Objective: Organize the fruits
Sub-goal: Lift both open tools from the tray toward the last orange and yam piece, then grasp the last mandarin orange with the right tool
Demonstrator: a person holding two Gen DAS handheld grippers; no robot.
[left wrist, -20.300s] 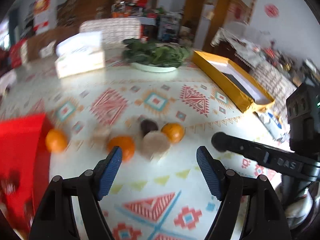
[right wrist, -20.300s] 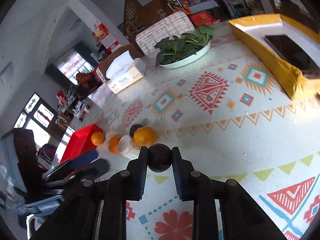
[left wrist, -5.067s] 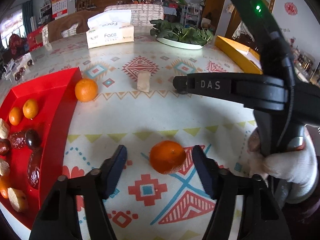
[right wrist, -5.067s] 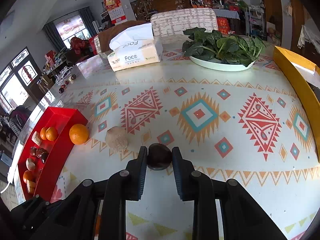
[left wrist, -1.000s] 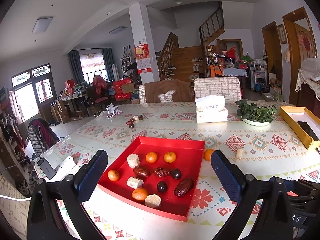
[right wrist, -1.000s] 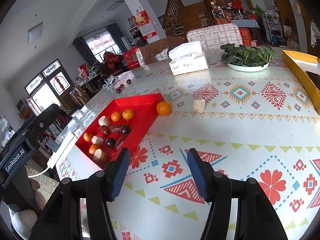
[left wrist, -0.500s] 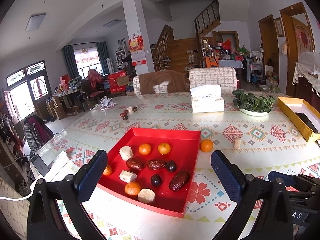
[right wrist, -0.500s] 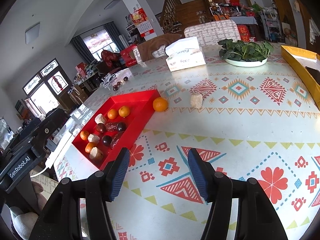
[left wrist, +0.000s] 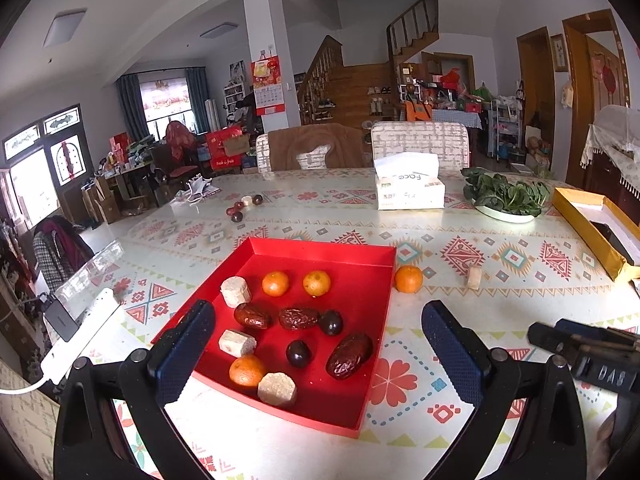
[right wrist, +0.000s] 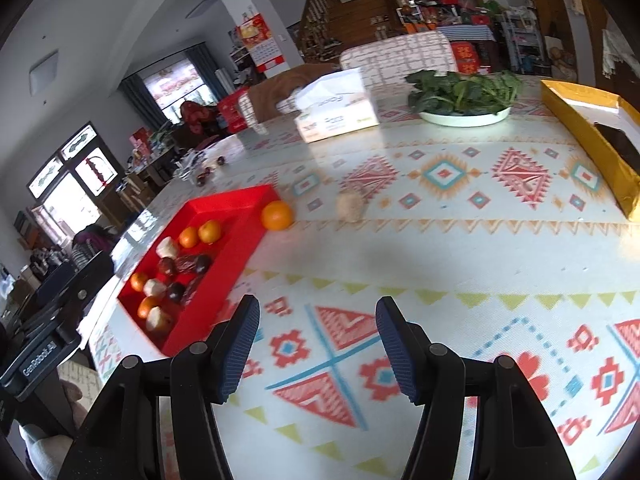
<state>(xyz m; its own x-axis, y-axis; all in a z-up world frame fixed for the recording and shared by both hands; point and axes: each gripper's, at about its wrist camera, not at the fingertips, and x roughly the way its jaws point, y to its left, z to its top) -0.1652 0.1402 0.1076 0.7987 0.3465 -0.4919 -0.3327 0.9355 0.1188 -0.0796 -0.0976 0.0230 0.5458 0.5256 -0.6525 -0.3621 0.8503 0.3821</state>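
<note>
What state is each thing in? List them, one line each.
Left gripper: open, holding nothing, above the tray.
Right gripper: open, holding nothing.
Red tray: on the table, loaded with oranges, dates, dark round fruits and pale chunks.
Loose orange: on the table, just outside the tray.
Pale chunk: on the table, apart from the tray.
Tissue box: tissue sticking up.
Plate of greens: full.
Yellow box: lidless.

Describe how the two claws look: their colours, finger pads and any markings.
Both claws are black, with angular arms joined by round silver rivets. The left claw and the right claw each carry two dark blue, finely ribbed finger pads. White lettering marks the bodies: "DAS" on the right one, seen from the left wrist, and "GenRobot.AI" on the left one.
</note>
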